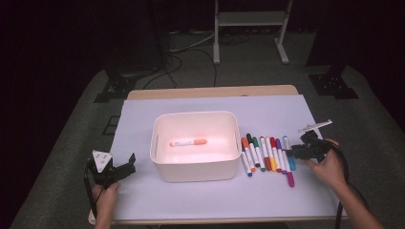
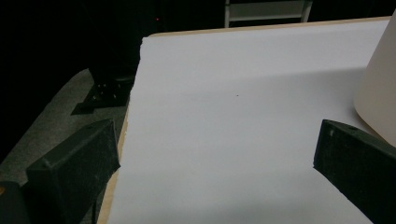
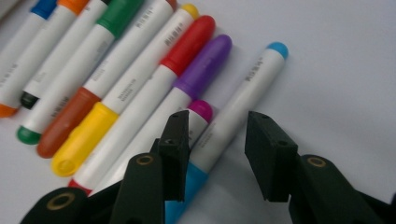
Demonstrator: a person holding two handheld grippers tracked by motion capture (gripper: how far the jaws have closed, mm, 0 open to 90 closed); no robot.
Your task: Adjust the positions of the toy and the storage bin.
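Note:
A row of coloured markers [image 1: 265,155] lies on the white sheet to the right of a white bin [image 1: 196,115]. My right gripper [image 1: 293,151] is low over the row's right end. In the right gripper view its jaws [image 3: 217,126] straddle the blue-capped marker [image 3: 252,84], and a gap shows at the right jaw, so they stand open. A magenta marker [image 3: 201,109] lies just beside the left jaw. An orange marker [image 1: 188,142] lies inside the bin. My left gripper [image 1: 130,162] rests left of the bin, open [image 2: 215,144], with nothing between its jaws.
The white sheet [image 1: 286,109] covers most of the wooden table. The bin wall [image 2: 378,93] stands close to my left gripper's right jaw. The table's left edge [image 2: 122,140] is near its left jaw. A white metal frame [image 1: 250,19] and black stands sit on the floor beyond.

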